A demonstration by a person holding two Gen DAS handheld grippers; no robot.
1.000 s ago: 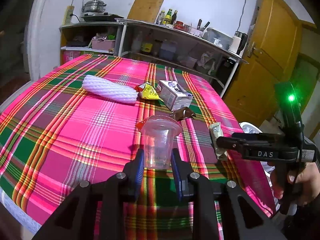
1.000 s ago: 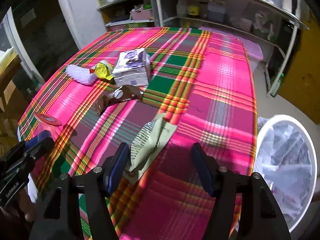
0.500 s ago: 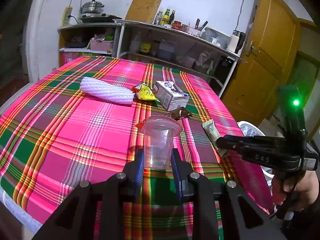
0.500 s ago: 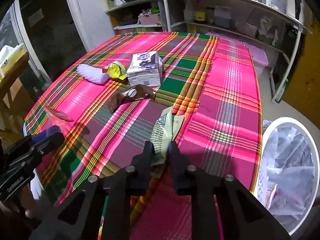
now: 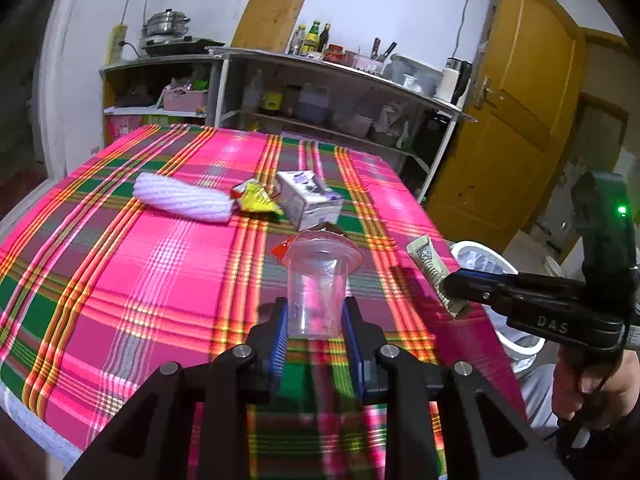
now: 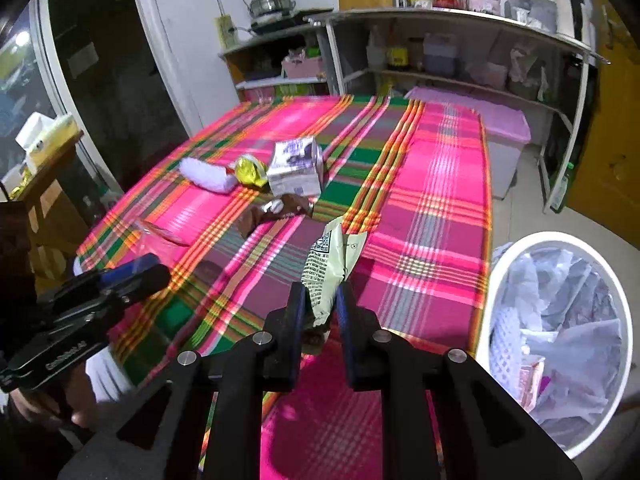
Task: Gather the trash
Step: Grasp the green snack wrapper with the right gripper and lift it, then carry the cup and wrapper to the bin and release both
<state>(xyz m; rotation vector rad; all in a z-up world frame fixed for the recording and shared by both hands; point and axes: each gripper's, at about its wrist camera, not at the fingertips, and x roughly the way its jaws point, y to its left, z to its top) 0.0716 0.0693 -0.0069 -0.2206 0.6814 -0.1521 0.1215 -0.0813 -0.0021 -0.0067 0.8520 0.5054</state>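
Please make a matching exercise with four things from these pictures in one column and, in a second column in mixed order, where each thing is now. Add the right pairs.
Things:
1. clear plastic cup
2. green wrapper
3. milk carton
4. white bin

Places:
A. on the floor beside the table
B. held in the right gripper
C. lying on the plaid tablecloth
D. held in the left gripper

Pairs: 1-D, 2-B, 3-C, 4-A

bright indoor light, fisheye-warped dark corners, perhaps slight motion blur
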